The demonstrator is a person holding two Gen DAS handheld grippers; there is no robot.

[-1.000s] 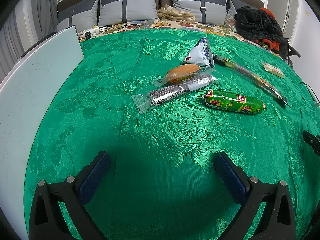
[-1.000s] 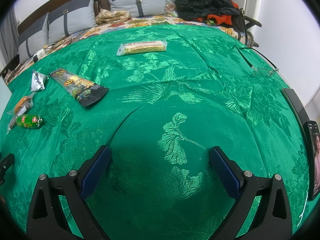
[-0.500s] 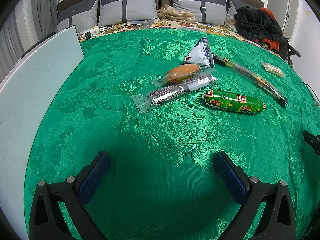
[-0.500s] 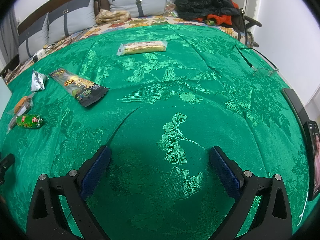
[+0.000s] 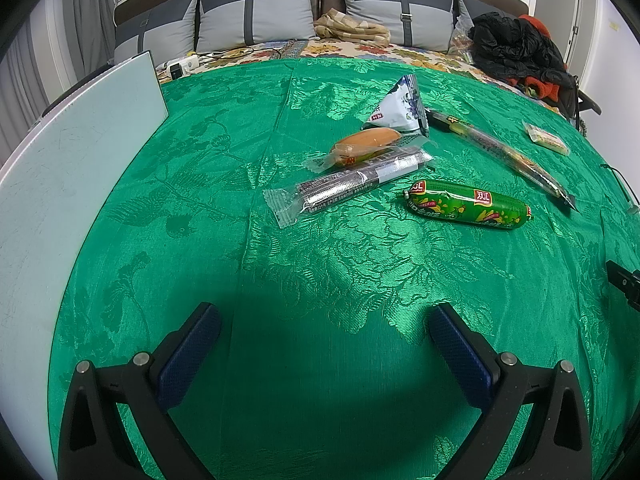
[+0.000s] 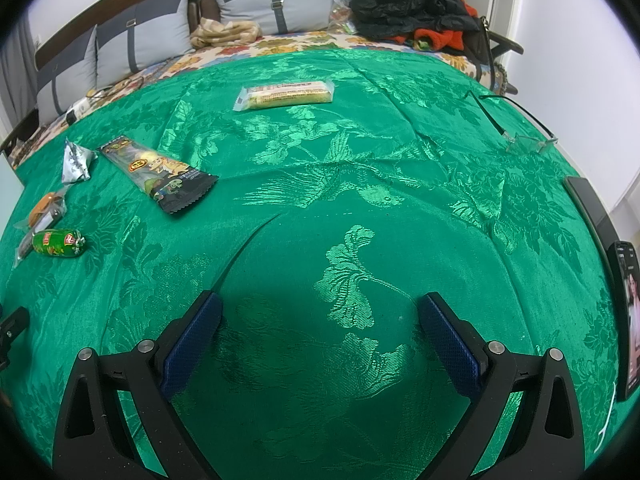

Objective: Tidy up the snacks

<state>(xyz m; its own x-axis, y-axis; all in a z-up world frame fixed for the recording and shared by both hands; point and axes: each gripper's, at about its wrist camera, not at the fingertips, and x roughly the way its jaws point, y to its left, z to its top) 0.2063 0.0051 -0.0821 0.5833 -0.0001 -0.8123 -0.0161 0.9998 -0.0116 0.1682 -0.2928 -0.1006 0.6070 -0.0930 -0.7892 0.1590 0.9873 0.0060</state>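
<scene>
Snacks lie on a green cloth (image 5: 320,272). In the left wrist view I see a green sausage (image 5: 468,203), a silver-black wrapped bar (image 5: 348,185), a bun in clear wrap (image 5: 366,147), a white triangular pouch (image 5: 398,109), a long dark packet (image 5: 500,153) and a yellow wafer pack (image 5: 546,139). My left gripper (image 5: 324,318) is open and empty, well short of them. In the right wrist view the wafer pack (image 6: 286,95), the dark packet (image 6: 158,172) and the sausage (image 6: 58,243) lie far ahead. My right gripper (image 6: 318,306) is open and empty.
A pale board (image 5: 60,184) stands along the left edge. Grey pillows (image 5: 256,16) and a black-and-red clothes pile (image 5: 516,52) lie at the back. Glasses (image 6: 520,136) and a phone (image 6: 624,316) lie at the right.
</scene>
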